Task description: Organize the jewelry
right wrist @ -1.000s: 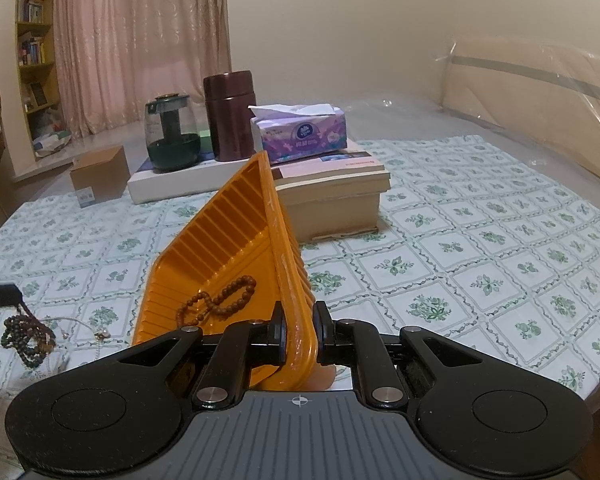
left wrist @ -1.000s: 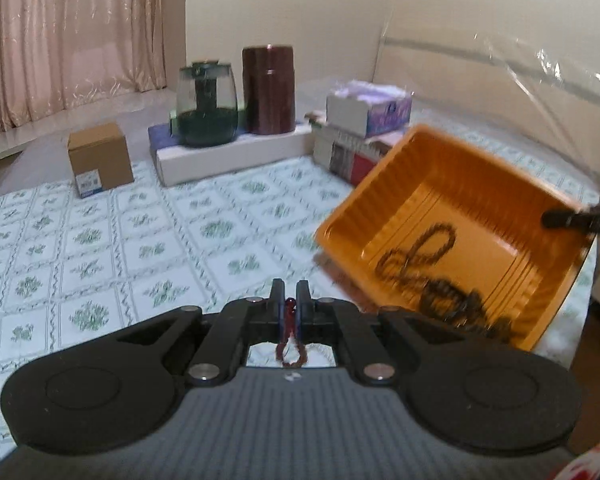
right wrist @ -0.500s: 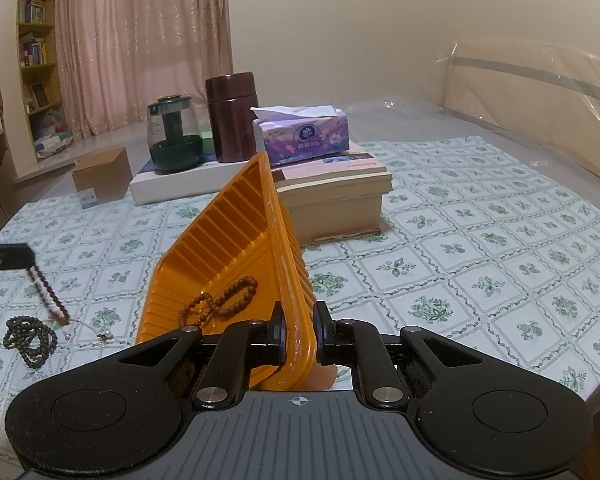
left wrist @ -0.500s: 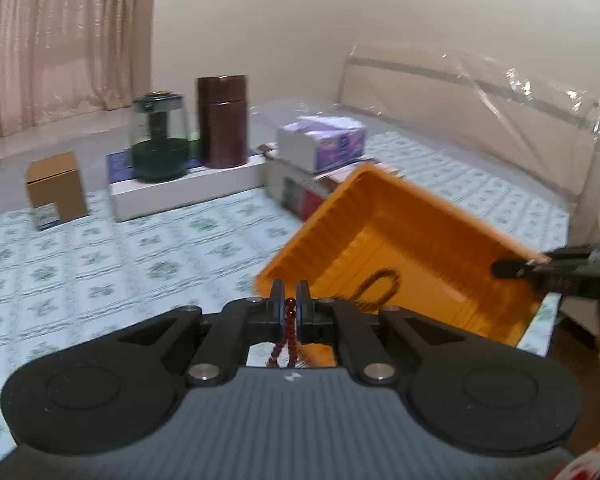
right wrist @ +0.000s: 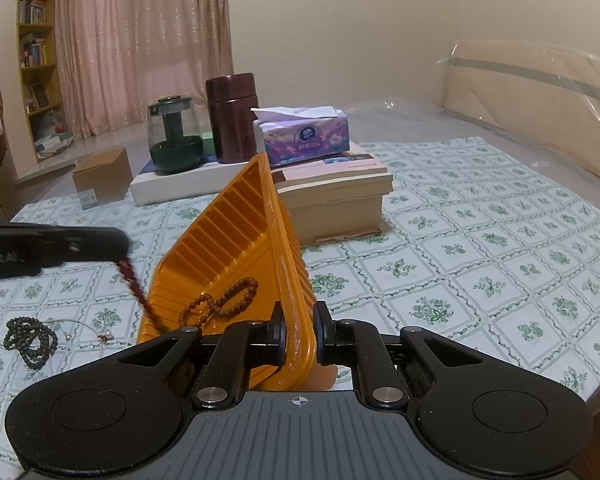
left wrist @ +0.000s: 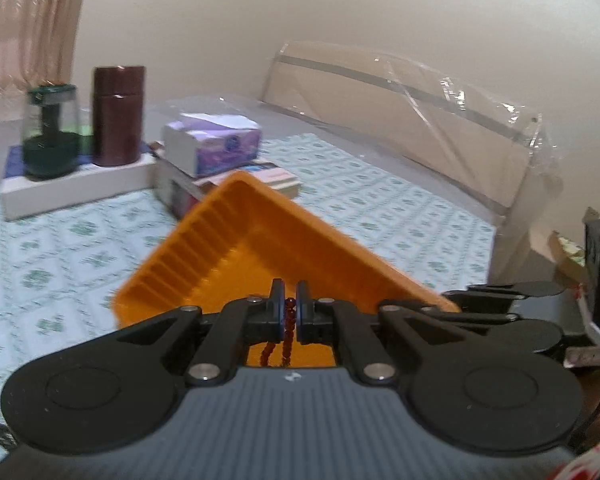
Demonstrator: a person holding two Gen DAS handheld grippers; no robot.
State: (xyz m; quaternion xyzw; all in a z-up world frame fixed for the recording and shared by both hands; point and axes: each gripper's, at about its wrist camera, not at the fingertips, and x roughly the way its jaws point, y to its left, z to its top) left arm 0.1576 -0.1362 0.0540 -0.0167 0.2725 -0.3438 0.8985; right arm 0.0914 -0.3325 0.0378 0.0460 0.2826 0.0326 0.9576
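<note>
Two black grippers worked over a bed covered in a white cloth printed with green floral squares (right wrist: pixel 460 264). The left gripper (left wrist: pixel 288 312) was clenched on a strand of small dark-red beads (left wrist: pixel 288 326), which hung in a loop beneath its fingers above the near rim of a ribbed orange plastic tray (left wrist: pixel 236 248); from the right wrist camera the same strand (right wrist: pixel 134 284) trailed down just outside the tray's left wall. The right gripper (right wrist: pixel 299 334) grasped the tray's near right corner (right wrist: pixel 296 320), its jaws closed on the wall and holding the tray tilted up on one side. Inside the tray lay a brown wooden bead bracelet (right wrist: pixel 224 300), looped into a figure of eight on the ribbed floor. On the cloth to the left of the tray sat a heap of dark green beads (right wrist: pixel 30 340) and, just beside it, a thin pale chain with a small pendant (right wrist: pixel 100 334). Behind the tray stood a stack of books (right wrist: pixel 332 196) carrying a purple tissue box (right wrist: pixel 304 136). Farther left, a dark-brown cylindrical canister (right wrist: pixel 232 116) and a glass kettle with a dark green base (right wrist: pixel 174 140) rested on a flat white box (right wrist: pixel 180 184), with a small cardboard carton (right wrist: pixel 100 178) beside it. A plastic-wrapped headboard (left wrist: pixel 412 128) rose along the far side of the bed, with pink curtains (right wrist: pixel 140 40) beyond.
</note>
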